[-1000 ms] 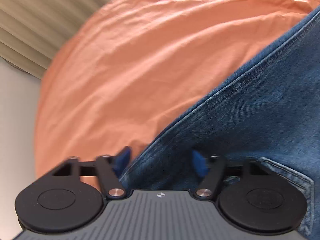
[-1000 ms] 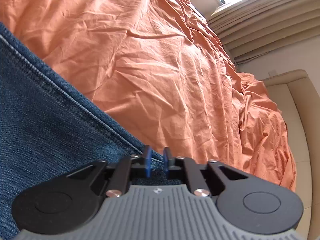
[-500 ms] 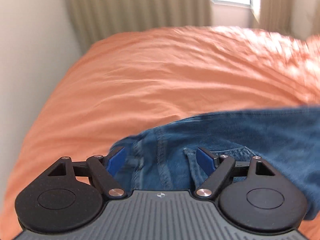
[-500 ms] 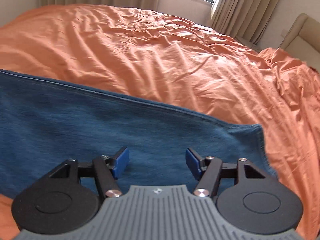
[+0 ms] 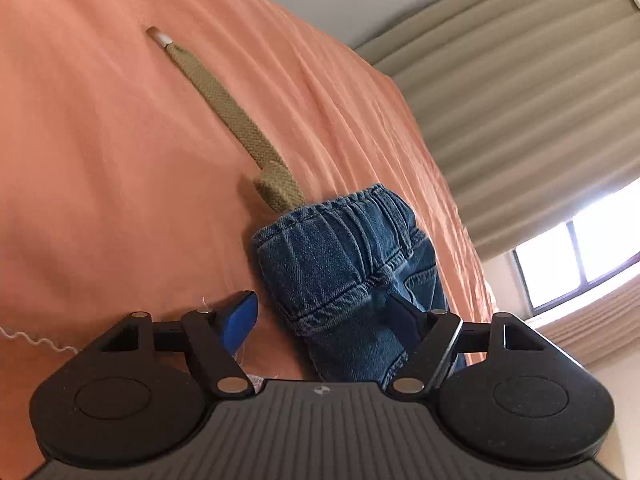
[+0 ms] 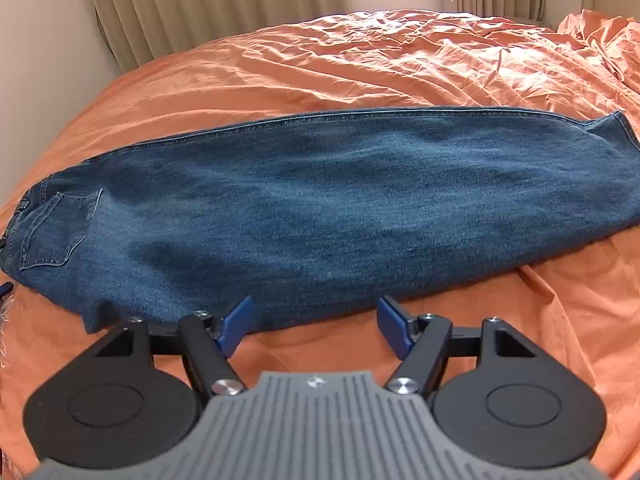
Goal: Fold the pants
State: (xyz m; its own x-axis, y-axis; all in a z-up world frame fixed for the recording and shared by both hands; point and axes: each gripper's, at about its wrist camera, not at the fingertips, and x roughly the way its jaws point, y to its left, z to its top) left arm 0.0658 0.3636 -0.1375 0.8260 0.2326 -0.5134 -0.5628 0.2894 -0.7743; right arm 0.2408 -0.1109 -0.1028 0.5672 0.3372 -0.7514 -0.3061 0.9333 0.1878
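Two grippers: both spread, neither pinching cloth
Pants [image 6: 320,200]: jeans lying lengthwise on the orange bedsheet [image 6: 360,60], legs stacked, waist at left, hems at right
Left gripper [image 5: 320,316]: jaws apart astride the elastic waistband [image 5: 352,216]; a tan drawstring [image 5: 224,100] trails loose on the sheet
Right gripper [image 6: 314,320]: hovering just short of the near edge, mid-leg
Advice: likely next fold is hems to waist, so tuck the drawstring in, pinch all layers, and carry both corners evenly

We cannot see where the left gripper's [image 5: 320,316] right finger ends behind the jeans [image 5: 352,264], whose legs are hidden.
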